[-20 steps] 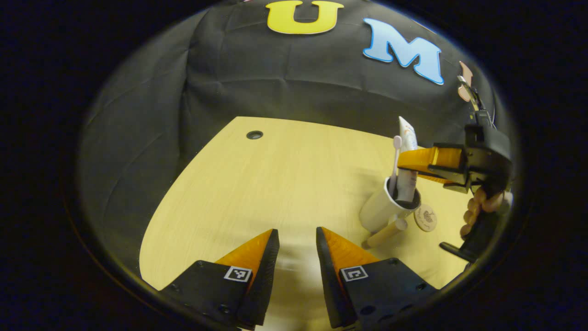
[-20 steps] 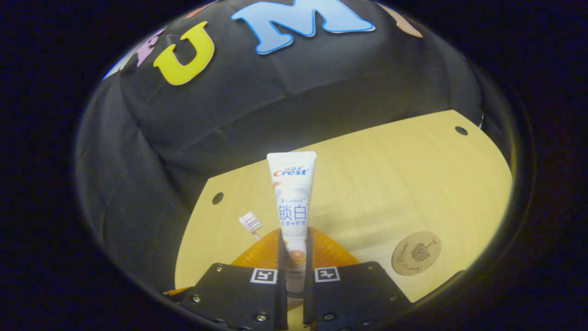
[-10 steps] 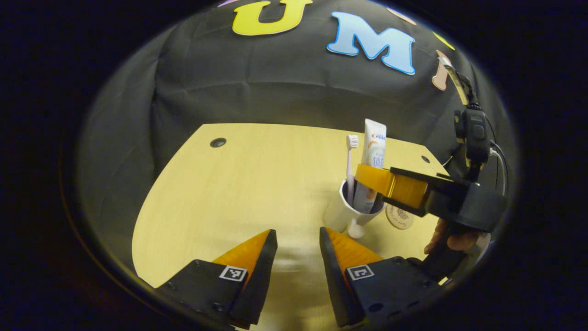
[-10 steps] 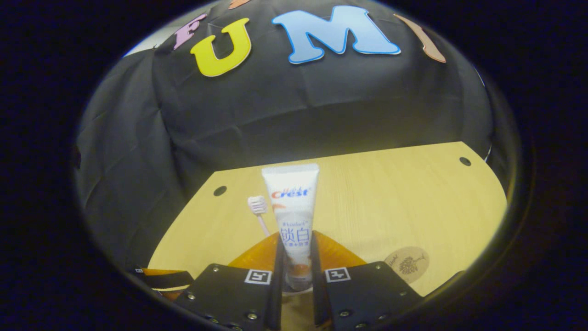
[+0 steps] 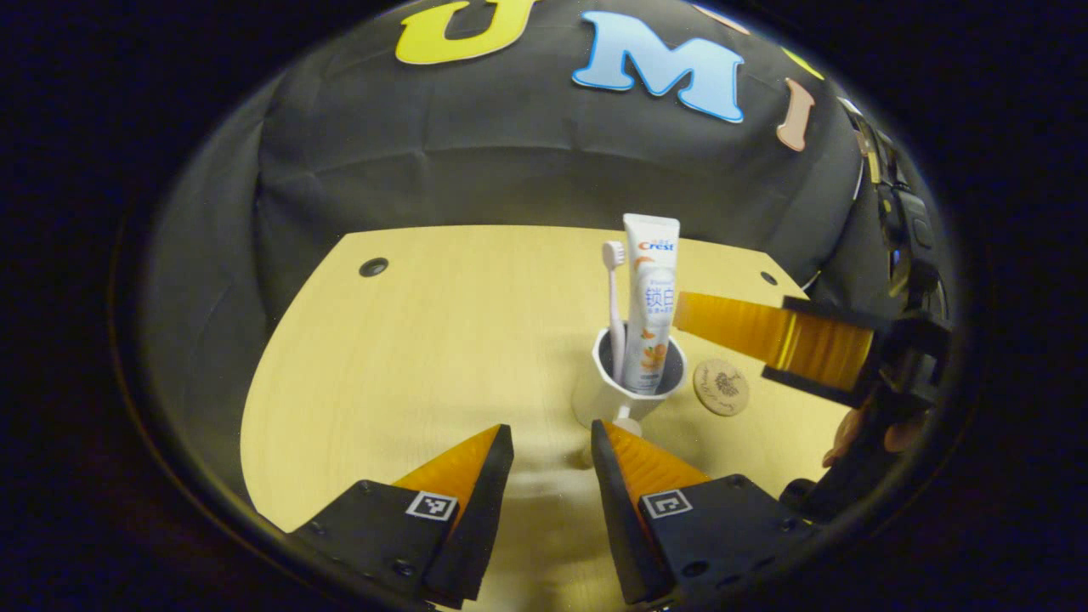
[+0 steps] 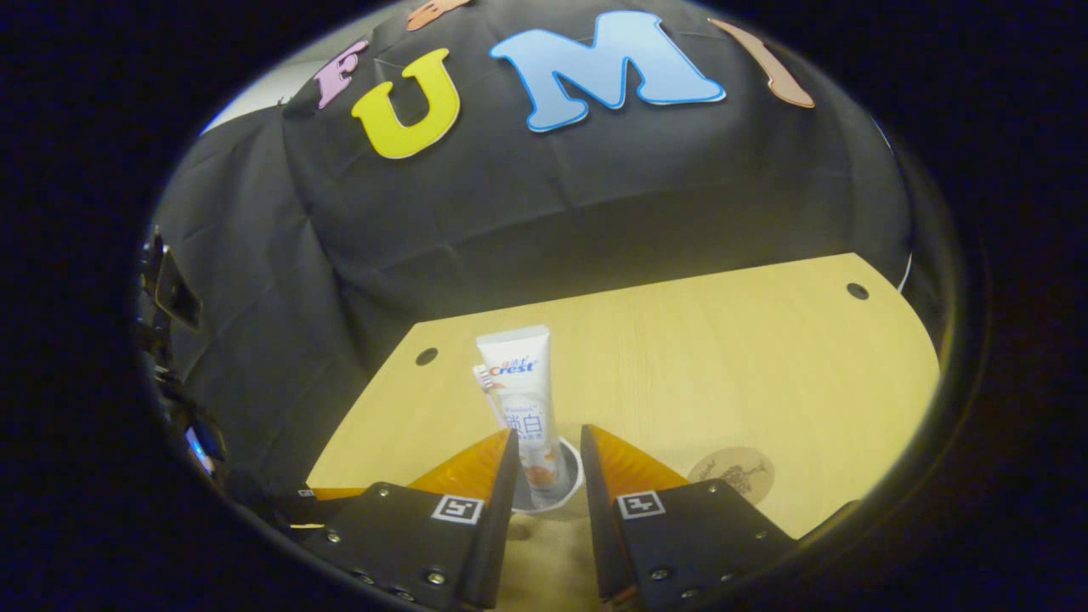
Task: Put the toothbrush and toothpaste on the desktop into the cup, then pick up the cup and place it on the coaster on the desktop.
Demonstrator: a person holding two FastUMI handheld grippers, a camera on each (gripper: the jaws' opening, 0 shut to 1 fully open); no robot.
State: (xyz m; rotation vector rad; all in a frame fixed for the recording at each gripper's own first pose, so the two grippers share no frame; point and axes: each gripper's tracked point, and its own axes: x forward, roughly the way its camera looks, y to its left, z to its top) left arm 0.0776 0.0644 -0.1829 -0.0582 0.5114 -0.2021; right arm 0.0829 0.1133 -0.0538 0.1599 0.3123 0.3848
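Observation:
A white cup [image 5: 616, 391] stands on the wooden desktop [image 5: 442, 340], holding a pink toothbrush [image 5: 614, 293] and a white toothpaste tube [image 5: 651, 297], both upright. My right gripper [image 5: 684, 313] hovers just right of the tube at rim height, with a hand behind it. In the right gripper view, that gripper [image 6: 548, 433] is open. The toothpaste [image 6: 520, 399] and cup [image 6: 548, 497] sit just beyond its spread fingers, untouched, and the toothbrush [image 6: 482, 378] peeks out behind the tube. My left gripper [image 5: 551, 433] is open and empty, near the cup's front.
A round wooden coaster [image 5: 721, 387] lies flat just right of the cup; it is also in the right gripper view [image 6: 733, 472]. The desktop has small dark holes [image 5: 373, 267] near its back corners, and the black cloth wall closes the far side.
My right gripper opened, let go of the toothpaste and drew back a little; the tube now stands in the cup. My left gripper swung round to face the cup.

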